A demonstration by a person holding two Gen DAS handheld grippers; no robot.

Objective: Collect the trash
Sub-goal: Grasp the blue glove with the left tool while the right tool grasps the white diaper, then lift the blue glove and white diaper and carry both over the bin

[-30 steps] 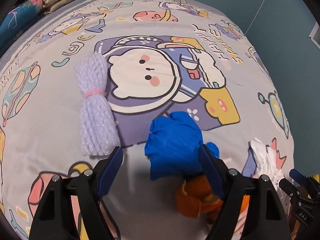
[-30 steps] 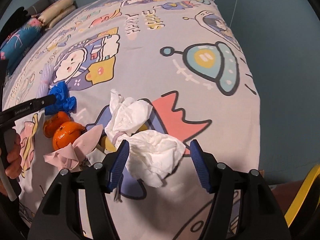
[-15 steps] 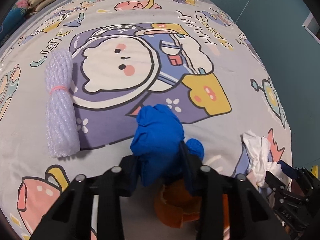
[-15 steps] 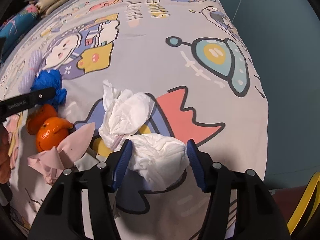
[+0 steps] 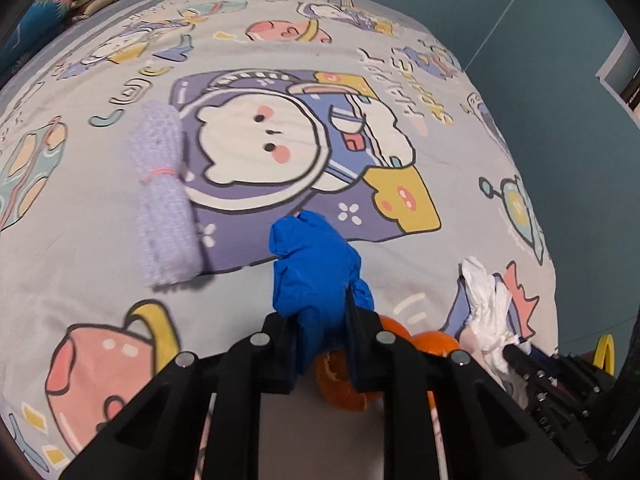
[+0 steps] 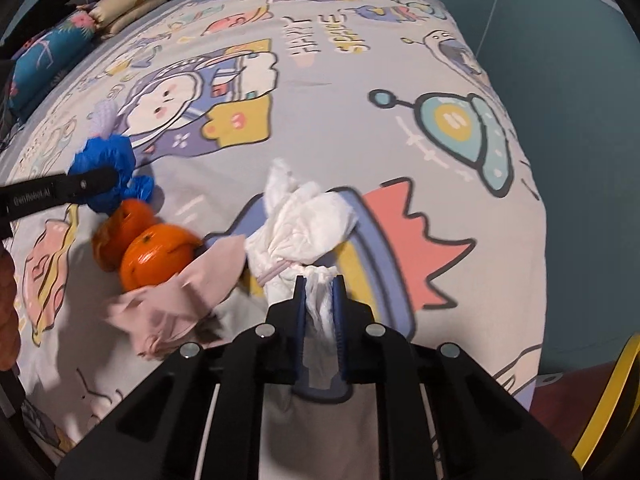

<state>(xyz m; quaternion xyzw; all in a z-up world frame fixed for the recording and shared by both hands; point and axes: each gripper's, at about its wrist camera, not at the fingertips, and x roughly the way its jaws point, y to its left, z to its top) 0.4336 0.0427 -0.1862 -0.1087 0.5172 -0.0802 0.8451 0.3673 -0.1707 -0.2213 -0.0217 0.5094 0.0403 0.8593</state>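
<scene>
The left tongs [image 5: 320, 344] are clamped on the crumpled blue plastic glove [image 5: 312, 268]; the right tongs [image 6: 319, 304] pinch the crumpled white tissue [image 6: 304, 224]. At ten o'clock of the right tongs lie pink paper [image 6: 176, 300] and orange peel [image 6: 156, 256] on the cartoon-print bed [image 6: 360, 120]. Lift both straight up, grips firm, so nothing snags. Farther, at eleven o'clock of the left tongs, waits a bundled white foam net [image 5: 164, 200].

Bumpy orange citrus peel [image 5: 340, 384] partly hidden behind black gripper fingers, lilac foam-net bundle [image 5: 164, 196] motion-blurred, crumpled pink paper [image 6: 176, 304] possibly smeared.
</scene>
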